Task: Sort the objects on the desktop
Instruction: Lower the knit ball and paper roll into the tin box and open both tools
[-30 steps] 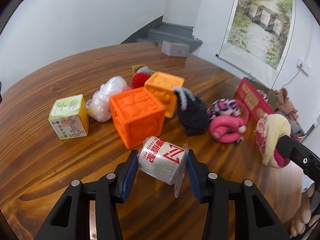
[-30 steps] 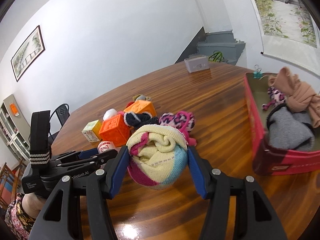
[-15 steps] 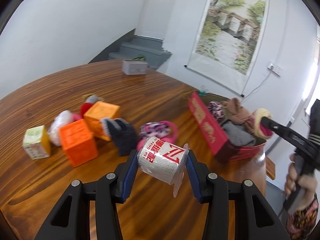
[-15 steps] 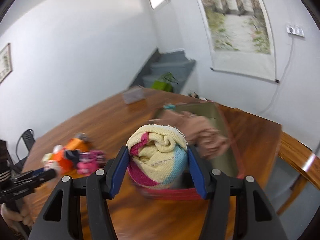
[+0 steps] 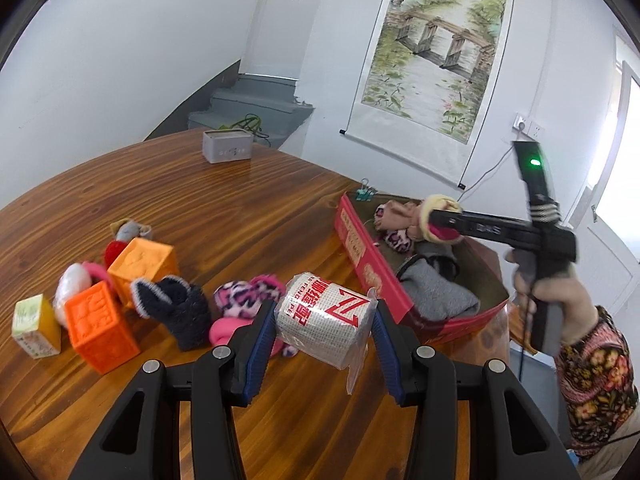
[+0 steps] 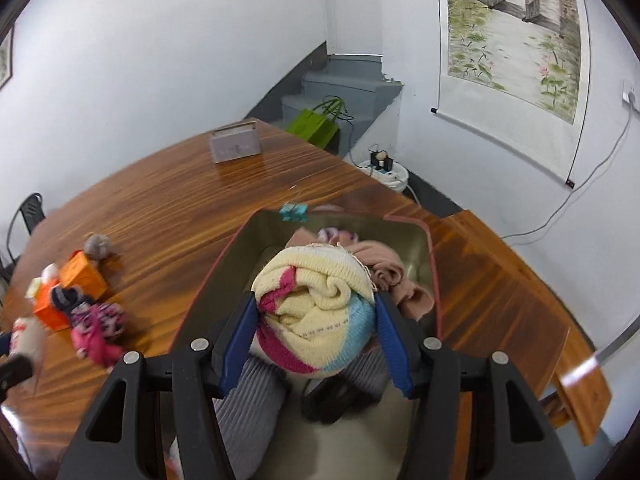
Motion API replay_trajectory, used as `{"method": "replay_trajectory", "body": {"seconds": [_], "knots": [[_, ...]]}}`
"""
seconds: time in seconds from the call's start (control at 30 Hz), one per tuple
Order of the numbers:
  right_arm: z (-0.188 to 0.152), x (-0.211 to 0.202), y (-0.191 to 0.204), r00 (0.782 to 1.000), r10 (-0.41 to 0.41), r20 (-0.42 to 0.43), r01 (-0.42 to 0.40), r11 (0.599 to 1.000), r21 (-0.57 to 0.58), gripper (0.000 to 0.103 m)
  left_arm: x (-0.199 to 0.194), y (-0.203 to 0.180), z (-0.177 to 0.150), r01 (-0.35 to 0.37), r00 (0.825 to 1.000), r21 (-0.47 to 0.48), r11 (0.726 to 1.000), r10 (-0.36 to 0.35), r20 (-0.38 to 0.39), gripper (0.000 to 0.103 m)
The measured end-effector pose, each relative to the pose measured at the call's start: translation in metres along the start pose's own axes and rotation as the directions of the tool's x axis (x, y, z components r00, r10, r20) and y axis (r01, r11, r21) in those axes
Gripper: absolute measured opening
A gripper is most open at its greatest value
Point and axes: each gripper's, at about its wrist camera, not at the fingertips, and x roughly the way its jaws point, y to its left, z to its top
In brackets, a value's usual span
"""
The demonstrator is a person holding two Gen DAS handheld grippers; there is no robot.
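Left wrist view: the left gripper (image 5: pixel 324 354) is clamped on a plastic-wrapped paper roll (image 5: pixel 325 322) with red print, held above the wooden bench (image 5: pixel 240 216). Beyond it lie a pink leopard-print sock bundle (image 5: pixel 244 300), a dark fuzzy sock (image 5: pixel 176 308), two orange cubes (image 5: pixel 100 332) and a small yellow-green carton (image 5: pixel 34 330) at the far left. To the right stands a red box (image 5: pixel 360 248) holding a grey knit (image 5: pixel 436 296) and a beige cloth (image 5: pixel 400 216). Over it a hand (image 5: pixel 556 300) holds the right gripper (image 5: pixel 440 220), which carries a rolled sock. A grey case (image 5: pixel 227 146) sits at the far edge of the bench, with grey stairs and a scroll painting (image 5: pixel 436 48) on the white wall behind.

Right wrist view: the right gripper (image 6: pixel 314 330) squeezes a rolled cream, pink and blue sock (image 6: pixel 316 312) directly above the open red box (image 6: pixel 236 248), hiding much of its inside; the beige cloth (image 6: pixel 384 268) and grey knit (image 6: pixel 248 408) show around it. A teal clip (image 6: pixel 293 212) sits on the box's far rim. Only this view shows a green bag (image 6: pixel 316 124) on the stairs, a power strip on the floor and a black chair (image 6: pixel 28 216) at the left. The cubes and socks appear blurred at the left.
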Motion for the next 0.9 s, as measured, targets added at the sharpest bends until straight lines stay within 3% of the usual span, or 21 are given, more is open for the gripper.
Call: {"method": "replay_trajectory", "body": {"seconds": [0.1, 0.33, 0.53, 0.8, 0.9], "knots": [[0.007, -0.002, -0.012, 1.000, 0.016, -0.003, -0.016, 0.998, 0.057, 0.066, 0.011, -0.011, 0.009, 0.029, 1.000, 0.008, 1.000, -0.029, 0.002, 0.049], [-0.014, -0.055, 0.003, 0.991, 0.002, 0.134, -0.006, 1.000, 0.029, 0.069, 0.047, -0.044, 0.034, 0.089, 0.996, 0.034, 0.995, -0.090, 0.004, 0.049], [-0.030, -0.088, 0.000, 0.980, -0.014, 0.199, 0.000, 0.998, 0.068, 0.069, 0.078, -0.072, 0.055, 0.141, 0.990, 0.056, 0.988, -0.142, 0.005, 0.049], [-0.052, -0.111, -0.019, 0.975, -0.041, 0.219, 0.009, 0.990, 0.143, 0.071, 0.131, -0.090, 0.074, 0.116, 0.993, 0.075, 0.990, -0.113, -0.038, 0.049], [-0.060, -0.119, -0.026, 0.973, -0.051, 0.226, 0.012, 0.985, 0.170, 0.071, 0.144, -0.090, 0.080, 0.083, 0.996, 0.070, 0.994, -0.081, -0.038, 0.066]]}}
